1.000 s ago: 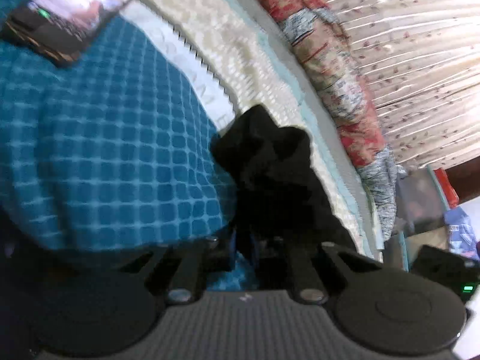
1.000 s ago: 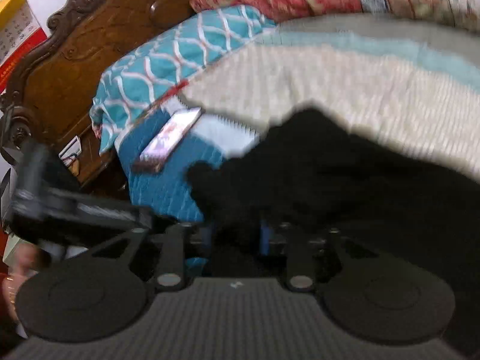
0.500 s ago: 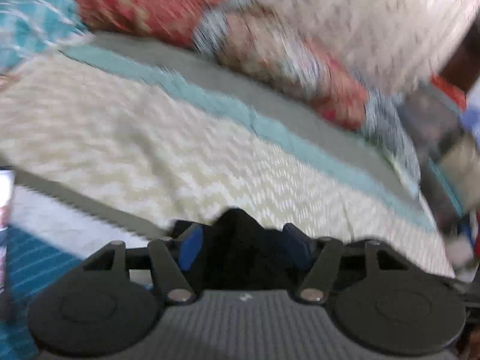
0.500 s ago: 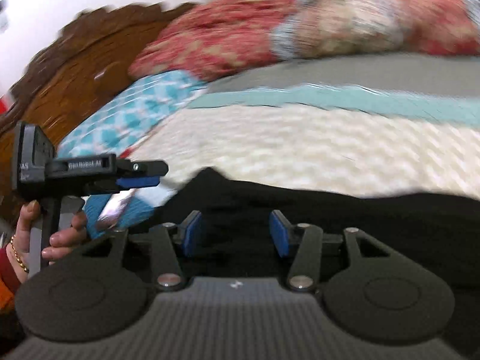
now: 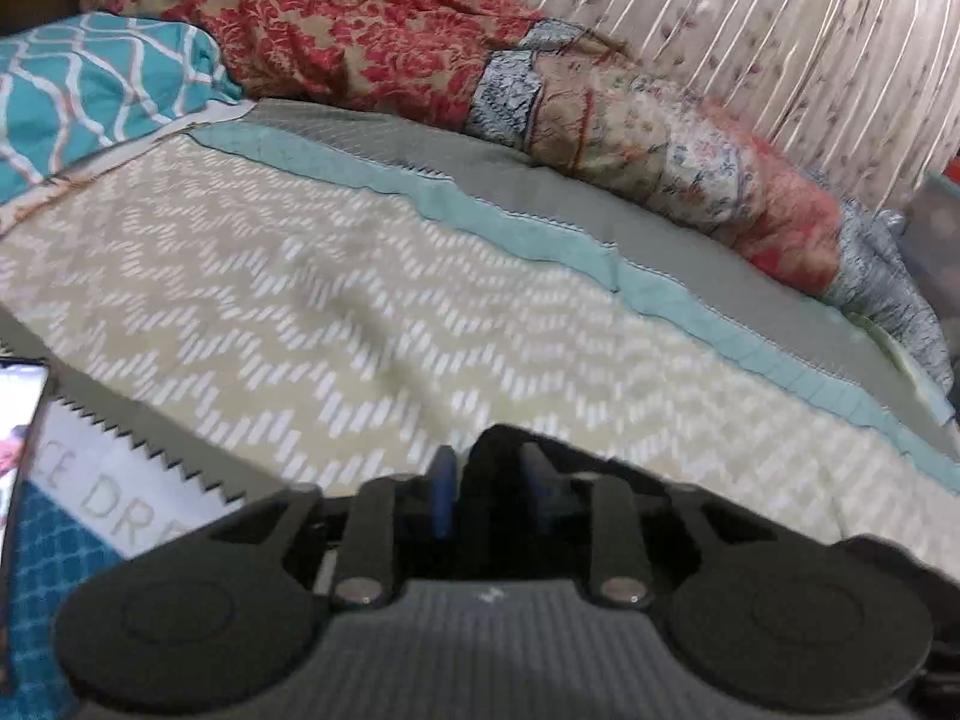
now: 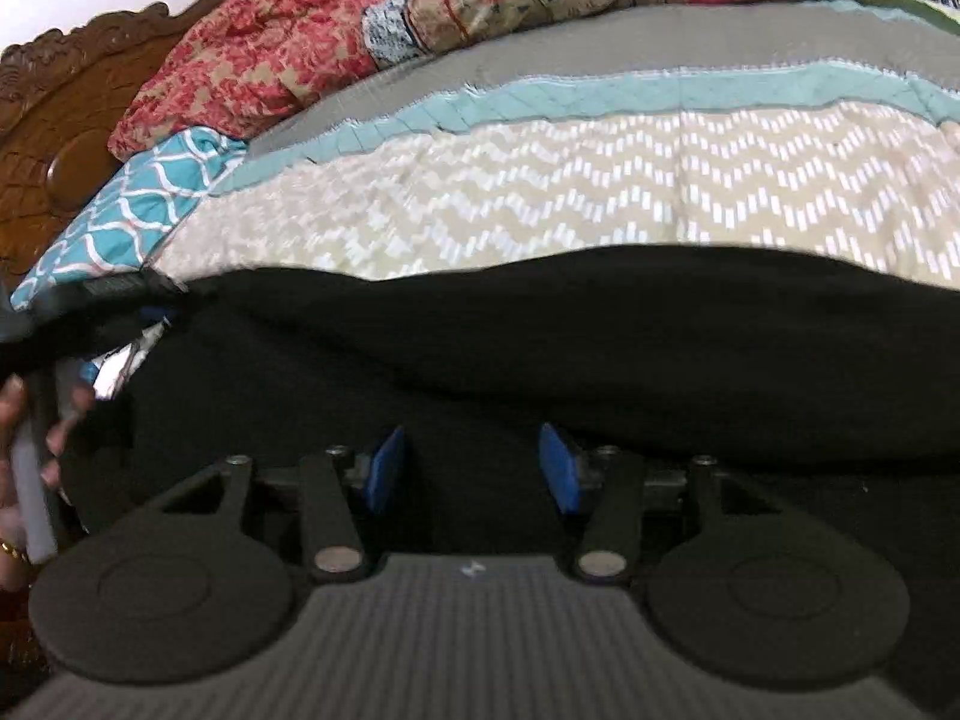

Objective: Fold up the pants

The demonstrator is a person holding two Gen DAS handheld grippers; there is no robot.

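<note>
R wrist: matte black pants [image 6: 540, 348], bunched.

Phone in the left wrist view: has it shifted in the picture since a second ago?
Yes. The phone sat at the top left on the blue checked blanket; now only its edge shows at the far left, lower down, because the view swung toward the red quilt.

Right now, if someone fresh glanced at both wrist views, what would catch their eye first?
Probably the black pants, a dark mass spread across the near side of the bed, with the right hand-held gripper open over them. Behind lie the beige zigzag bedspread and a red patterned quilt bunched along the far edge.
</note>
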